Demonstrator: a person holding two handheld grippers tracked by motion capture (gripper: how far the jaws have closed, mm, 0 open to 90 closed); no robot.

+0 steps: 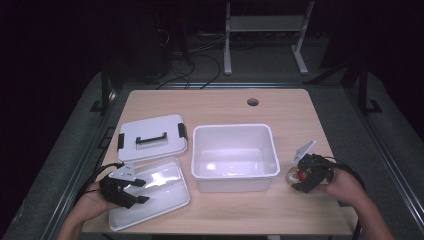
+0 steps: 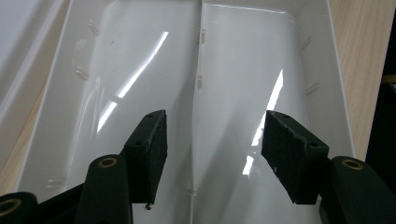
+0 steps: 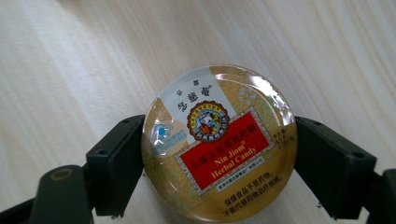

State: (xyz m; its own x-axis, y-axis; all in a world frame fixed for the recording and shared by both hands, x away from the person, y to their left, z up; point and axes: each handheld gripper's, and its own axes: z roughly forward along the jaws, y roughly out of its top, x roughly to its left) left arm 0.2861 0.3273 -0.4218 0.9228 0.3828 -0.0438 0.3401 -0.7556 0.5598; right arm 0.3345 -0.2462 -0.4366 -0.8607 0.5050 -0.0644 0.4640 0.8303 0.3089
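Observation:
A round gold candy tin [image 3: 217, 140] with a red label lies on the wooden table [image 3: 70, 60]. My right gripper [image 3: 218, 156] is shut on it, one black pad against each side. In the high view the tin [image 1: 291, 175] and right gripper [image 1: 298, 179] are at the front right of the table, beside the white bin [image 1: 235, 176]. My left gripper [image 2: 212, 140] hangs open over a shallow white tray [image 2: 247, 60] with a centre rib, nothing between its pads. In the high view the left gripper [image 1: 140, 191] is above the front-left tray [image 1: 167, 192].
A white lid [image 1: 150, 137] with a black handle and side clips lies behind the tray. The bin is empty and stands mid-table. A cable hole [image 1: 253, 102] sits near the far edge. Dark floor and a metal frame lie beyond.

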